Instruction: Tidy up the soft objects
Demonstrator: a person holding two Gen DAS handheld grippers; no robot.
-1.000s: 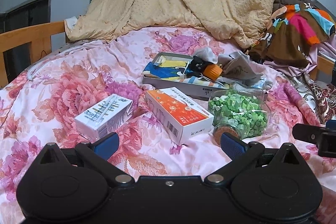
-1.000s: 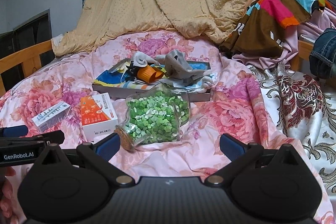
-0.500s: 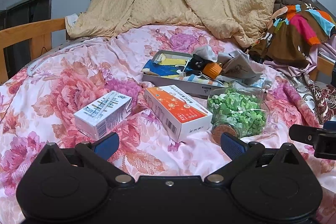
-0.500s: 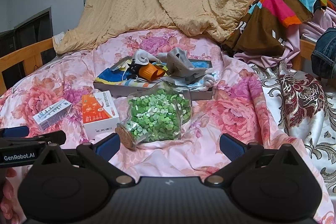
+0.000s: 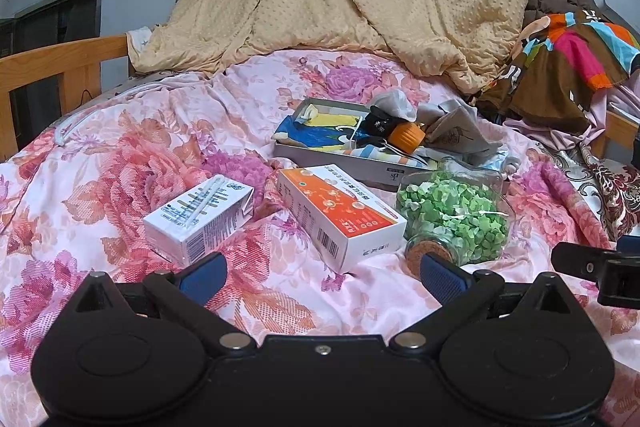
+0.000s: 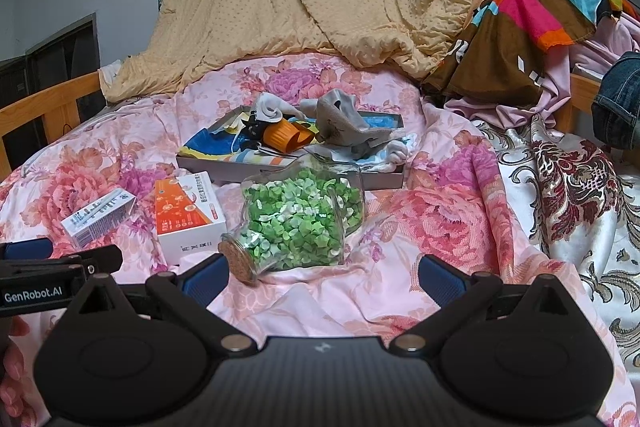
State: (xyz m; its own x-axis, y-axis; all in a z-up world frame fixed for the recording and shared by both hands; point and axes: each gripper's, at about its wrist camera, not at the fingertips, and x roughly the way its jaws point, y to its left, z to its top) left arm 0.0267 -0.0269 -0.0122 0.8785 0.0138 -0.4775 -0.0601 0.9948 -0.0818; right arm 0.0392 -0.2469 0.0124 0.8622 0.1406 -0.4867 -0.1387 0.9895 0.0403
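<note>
Both cameras have eased slightly nearer the bed since a second ago. The left gripper (image 5: pixel 322 273) and right gripper (image 6: pixel 322 273) hang released, empty. The grey crumpled sock (image 6: pixel 344 125) lies in the shallow grey cardboard tray (image 6: pixel 288 175), long axis pointing rightward, behind the glass jar of green paper stars (image 6: pixel 300 223).

Black tongs (image 6: pixel 322 273), blue pads (image 6: pixel 440 275), silver screws, seemingly carbon-weave housing.
</note>
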